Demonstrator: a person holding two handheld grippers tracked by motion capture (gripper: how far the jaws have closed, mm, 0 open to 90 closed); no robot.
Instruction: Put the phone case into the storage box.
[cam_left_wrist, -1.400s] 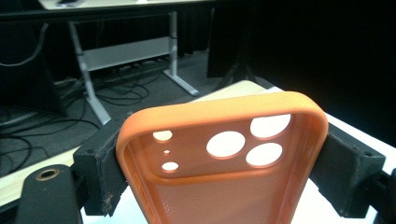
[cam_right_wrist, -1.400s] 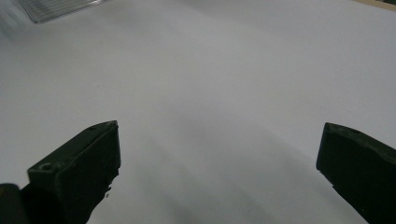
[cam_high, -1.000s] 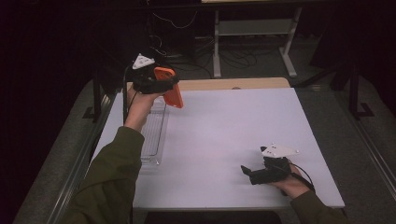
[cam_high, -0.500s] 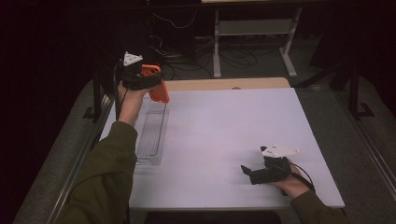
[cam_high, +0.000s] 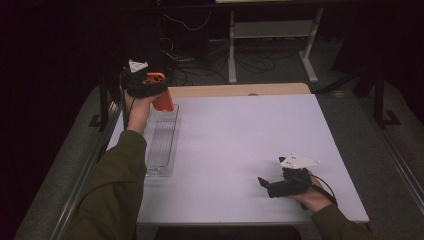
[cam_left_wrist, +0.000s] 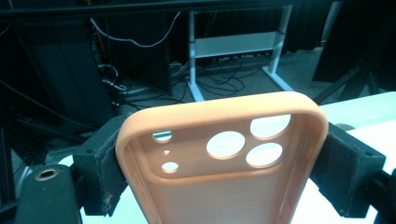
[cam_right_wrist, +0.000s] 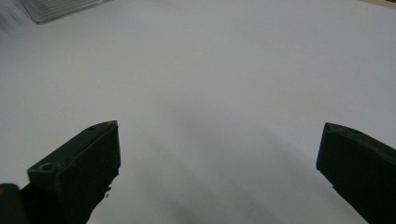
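My left gripper (cam_high: 156, 91) is raised over the far left corner of the table, shut on an orange phone case (cam_high: 161, 94). In the left gripper view the case (cam_left_wrist: 219, 161) stands between the two black jaws with its hollow inside and camera cut-outs facing the camera. Below it lies a clear plastic tray (cam_high: 161, 142) along the left side of the white table (cam_high: 240, 145). My right gripper (cam_high: 266, 186) rests low near the front right of the table, open; the right gripper view has its jaws wide apart over bare white surface (cam_right_wrist: 219, 93).
A corner of the clear tray (cam_right_wrist: 56, 8) appears at the top left of the right gripper view. A wooden strip (cam_high: 240, 90) runs along the table's far edge. Beyond it are a white desk frame (cam_high: 270, 35) and cables on a dark floor.
My left gripper has carried the orange case back and to the left, from above the tray's far end to past the table's far left corner. The right gripper has stayed put.
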